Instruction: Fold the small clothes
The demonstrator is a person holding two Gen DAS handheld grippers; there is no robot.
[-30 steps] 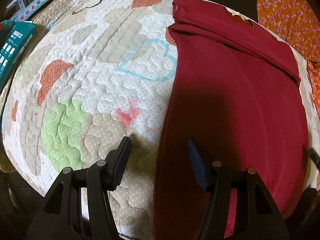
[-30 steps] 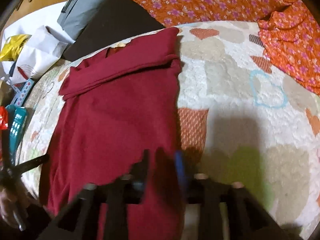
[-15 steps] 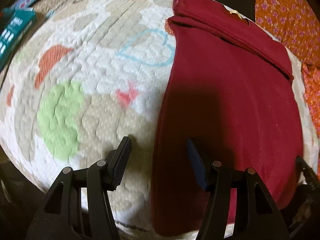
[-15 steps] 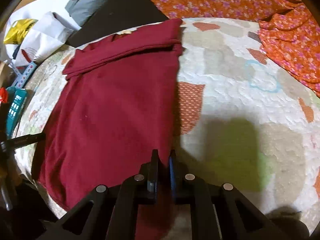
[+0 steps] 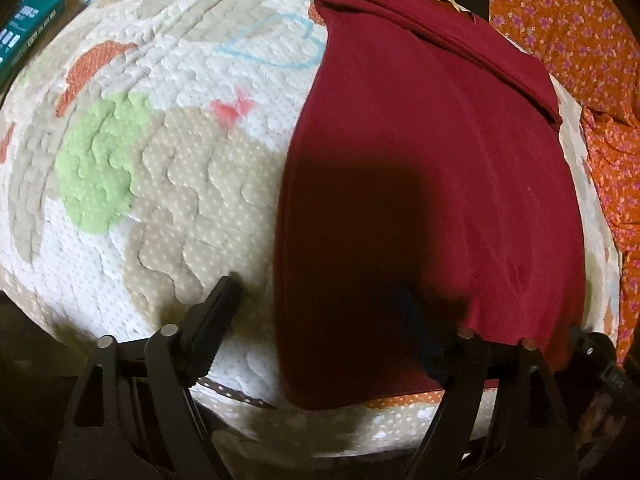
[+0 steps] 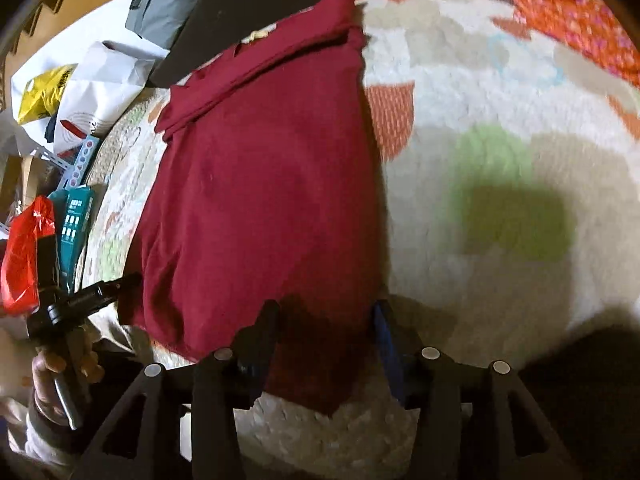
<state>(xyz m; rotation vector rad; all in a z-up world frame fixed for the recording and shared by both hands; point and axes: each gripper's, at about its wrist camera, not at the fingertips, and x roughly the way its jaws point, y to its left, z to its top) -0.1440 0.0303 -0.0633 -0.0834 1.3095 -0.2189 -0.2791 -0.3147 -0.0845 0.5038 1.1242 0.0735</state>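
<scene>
A dark red garment (image 5: 432,184) lies flat on a quilted mat (image 5: 168,184), folded lengthwise, with a sleeve folded across its far end. It also shows in the right wrist view (image 6: 260,184). My left gripper (image 5: 316,304) is open at the garment's near left corner, one finger on the mat, the other over the cloth. My right gripper (image 6: 326,320) is open around the garment's near right corner, the cloth hem between its fingers.
Orange flowered fabric (image 5: 600,80) lies to the right of the mat. A teal box (image 6: 74,216), a red bag (image 6: 24,256), white bags (image 6: 100,92) and a grey item (image 6: 168,4) lie on the left. The mat's near edge (image 5: 360,412) is just below the grippers.
Both grippers have moved down toward the garment's near hem. The right gripper, nearly shut half a second ago, has opened around the corner. The left stayed open.
</scene>
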